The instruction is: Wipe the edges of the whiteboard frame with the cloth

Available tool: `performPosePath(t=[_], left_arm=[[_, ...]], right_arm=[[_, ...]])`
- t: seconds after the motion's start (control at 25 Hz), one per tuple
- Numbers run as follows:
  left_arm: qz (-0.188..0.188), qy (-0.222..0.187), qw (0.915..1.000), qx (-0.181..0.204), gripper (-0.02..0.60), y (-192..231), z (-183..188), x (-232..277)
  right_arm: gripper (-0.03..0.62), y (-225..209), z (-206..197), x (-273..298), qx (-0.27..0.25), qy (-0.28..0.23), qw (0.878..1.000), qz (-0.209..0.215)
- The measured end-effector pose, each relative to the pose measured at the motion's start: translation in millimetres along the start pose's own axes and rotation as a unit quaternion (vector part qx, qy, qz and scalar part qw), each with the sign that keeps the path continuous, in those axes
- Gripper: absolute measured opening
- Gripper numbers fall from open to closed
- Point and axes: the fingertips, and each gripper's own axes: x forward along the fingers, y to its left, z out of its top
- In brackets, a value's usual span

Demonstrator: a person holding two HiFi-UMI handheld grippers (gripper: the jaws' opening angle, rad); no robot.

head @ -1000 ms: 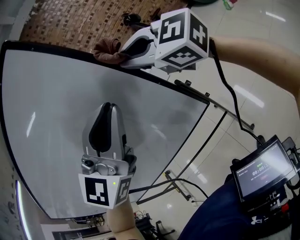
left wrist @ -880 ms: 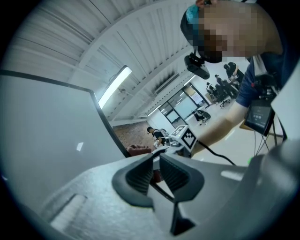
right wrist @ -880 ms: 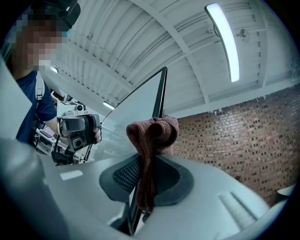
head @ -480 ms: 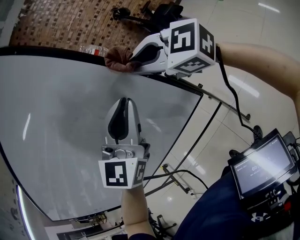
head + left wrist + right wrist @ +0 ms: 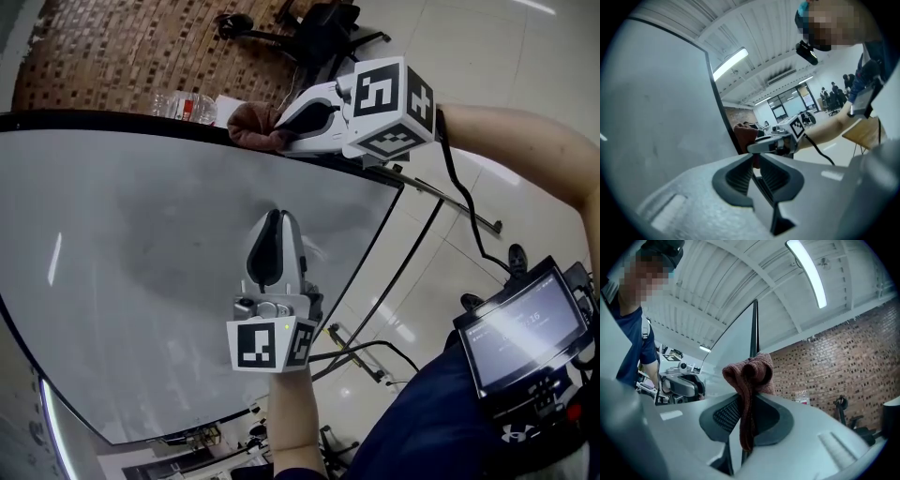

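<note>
Spanning the left, a large glossy white whiteboard (image 5: 122,253) with a thin black frame (image 5: 103,119) filled the head view. Before its smooth face hovered the left gripper (image 5: 273,225), its grey ribbed jaws closed together on nothing, apparently kept clear of the wiping. Further right, a reddish-brown terry cloth (image 5: 251,121), soft and bunched, sat against the frame's top edge, pinched in the right gripper (image 5: 286,127), seemingly ready to drag along it.
</note>
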Motion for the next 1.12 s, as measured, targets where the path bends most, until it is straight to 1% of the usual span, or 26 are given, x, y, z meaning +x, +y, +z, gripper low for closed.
performPosePath(t=[0.16, 0.32, 0.44, 0.52, 0.6, 0.76, 0.84, 0.88, 0.96, 1.04, 1.12], left_arm=[[-0.004, 0.016, 0.9998, -0.011, 0.046, 1.1, -5.6, -0.7], [-0.014, 0.020, 0.9995, -0.023, 0.046, -6.6, -10.3, 1.4], [-0.020, 0.022, 0.9989, -0.035, 0.046, -12.1, -16.9, 3.9], [-0.024, 0.024, 0.9986, -0.041, 0.046, -14.4, -20.1, 5.6], [-0.027, 0.028, 0.9983, -0.044, 0.046, -16.4, -24.5, 6.1], [-0.028, 0.036, 0.9977, -0.050, 0.046, -17.2, -32.0, 7.5], [-0.029, 0.040, 0.9974, -0.053, 0.046, -14.9, -31.9, 10.1], [-0.029, 0.041, 0.9972, -0.055, 0.046, -13.6, -31.8, 11.7], [-0.030, 0.044, 0.9968, -0.059, 0.046, -12.8, -34.5, 13.5], [-0.032, 0.047, 0.9964, -0.063, 0.046, -13.8, -41.3, 12.4], [-0.034, 0.051, 0.9958, -0.068, 0.046, -13.5, -48.1, 10.2]], right_arm=[[0.060, -7.4, -19.6, -0.1, 0.035, 0.019, 0.999, -0.009], [0.060, -4.6, -42.1, -1.5, 0.064, 0.028, 0.997, -0.015], [0.060, -2.1, -56.7, -1.7, 0.069, 0.043, 0.996, -0.020], [0.060, -1.1, -65.9, -1.4, 0.058, 0.061, 0.996, -0.023], [0.058, 1.2, -73.6, -2.3, 0.035, 0.077, 0.996, -0.028], [0.058, 4.8, -75.3, -3.6, -0.050, 0.110, 0.991, -0.051], [0.058, -2.4, -73.5, -5.3, -0.073, 0.120, 0.988, -0.066], [0.058, -8.5, -73.2, -7.6, -0.071, 0.122, 0.987, -0.074], [0.058, -21.3, -76.7, -15.6, -0.039, 0.117, 0.989, -0.085], [0.058, -28.2, -87.1, -25.6, 0.007, 0.111, 0.990, -0.082], [0.058, -26.5, -96.0, -32.3, 0.045, 0.105, 0.991, -0.069]])
